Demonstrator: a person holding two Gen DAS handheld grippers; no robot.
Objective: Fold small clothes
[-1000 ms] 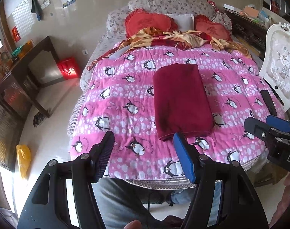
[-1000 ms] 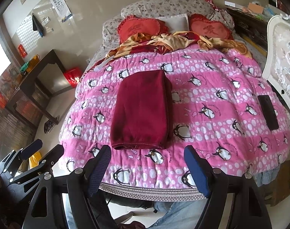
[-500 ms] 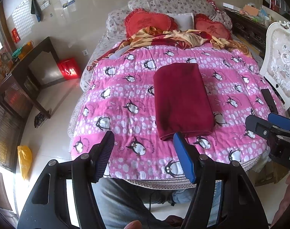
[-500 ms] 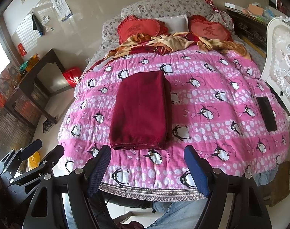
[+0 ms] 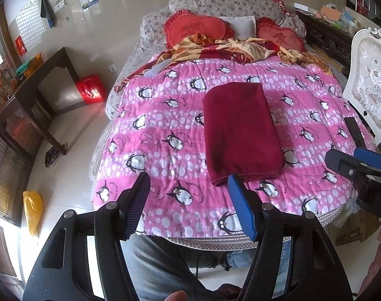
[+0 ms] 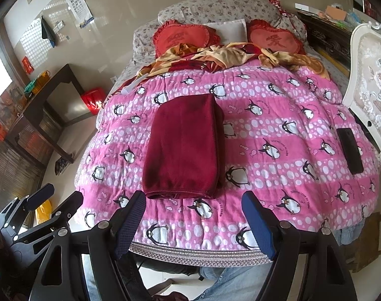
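A dark red garment (image 5: 240,133) (image 6: 182,148) lies folded into a long rectangle on the pink penguin quilt (image 5: 165,115) (image 6: 278,130). My left gripper (image 5: 187,188) hovers open above the near edge of the bed, left of the garment's near end, with nothing between its fingers. My right gripper (image 6: 194,207) is open too, just short of the garment's near end, holding nothing. Each gripper shows at the edge of the other's view: the right gripper (image 5: 356,160) and the left gripper (image 6: 55,198).
A black phone (image 6: 351,150) lies on the quilt at the right. Red heart pillows (image 5: 195,28) and a crumpled yellow-red cloth (image 5: 240,47) sit at the bed's head. A white chair (image 5: 371,80) stands right of the bed, a dark table (image 5: 47,80) left. A person's jeans (image 5: 165,263) show below.
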